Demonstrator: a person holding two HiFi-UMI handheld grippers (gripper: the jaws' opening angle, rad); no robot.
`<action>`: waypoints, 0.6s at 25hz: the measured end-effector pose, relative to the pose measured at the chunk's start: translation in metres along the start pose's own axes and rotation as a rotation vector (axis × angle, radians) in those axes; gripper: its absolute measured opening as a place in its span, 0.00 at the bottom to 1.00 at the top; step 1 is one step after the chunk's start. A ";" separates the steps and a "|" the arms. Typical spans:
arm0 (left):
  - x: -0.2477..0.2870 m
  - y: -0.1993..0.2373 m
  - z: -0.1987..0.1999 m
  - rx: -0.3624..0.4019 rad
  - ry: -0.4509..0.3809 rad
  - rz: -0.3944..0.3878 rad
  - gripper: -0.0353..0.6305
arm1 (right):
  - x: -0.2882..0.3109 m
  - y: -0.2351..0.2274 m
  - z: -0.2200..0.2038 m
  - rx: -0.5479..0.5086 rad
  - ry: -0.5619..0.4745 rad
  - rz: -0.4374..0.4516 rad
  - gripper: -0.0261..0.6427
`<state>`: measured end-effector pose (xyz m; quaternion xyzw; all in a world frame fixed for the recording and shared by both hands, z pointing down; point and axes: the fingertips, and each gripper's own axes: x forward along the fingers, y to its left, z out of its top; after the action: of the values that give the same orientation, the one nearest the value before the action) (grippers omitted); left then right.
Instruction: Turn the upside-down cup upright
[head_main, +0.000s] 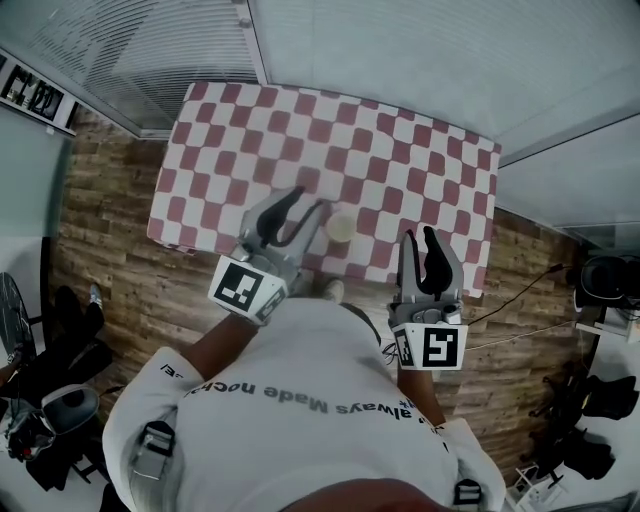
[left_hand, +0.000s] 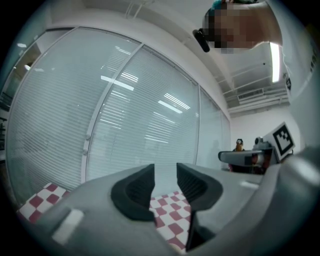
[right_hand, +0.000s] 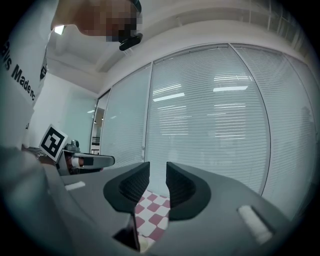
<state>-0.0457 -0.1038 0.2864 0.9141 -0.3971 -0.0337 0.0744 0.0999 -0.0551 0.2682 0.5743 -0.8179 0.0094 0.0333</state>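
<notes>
From above, the cup (head_main: 341, 228) stands on the checked worktop (head_main: 400, 150) near its front edge, a pale round shape; from here I can't say which end is up. The left gripper (head_main: 308, 202) reaches in with its tips just beside the cup, apparently not touching it, while the right gripper (head_main: 420, 236) hovers well off to the other side. I'd call this the approach, with nothing grasped yet. In the left gripper view, the fingers (left_hand: 137, 192) are drawn in to a narrow slit, with only checked cloth and window blinds showing through and no cup in sight. The right gripper view shows the same: its fingers (right_hand: 182, 190) are almost together and hold nothing. Next, I'd judge, one pair must spread wide enough to take the cup's wall, close on it, then roll it over.
</notes>
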 end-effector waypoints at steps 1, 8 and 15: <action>0.002 -0.001 -0.001 -0.001 0.001 0.003 0.26 | -0.001 -0.003 -0.001 0.001 0.002 0.001 0.19; 0.010 -0.008 -0.014 -0.006 0.021 0.008 0.26 | -0.004 -0.014 -0.012 -0.005 0.022 0.020 0.19; 0.014 -0.003 -0.031 -0.012 0.047 0.012 0.26 | 0.003 -0.012 -0.031 -0.038 0.071 0.060 0.21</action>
<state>-0.0300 -0.1089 0.3168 0.9118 -0.4004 -0.0141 0.0896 0.1113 -0.0602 0.2987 0.5483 -0.8330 0.0149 0.0729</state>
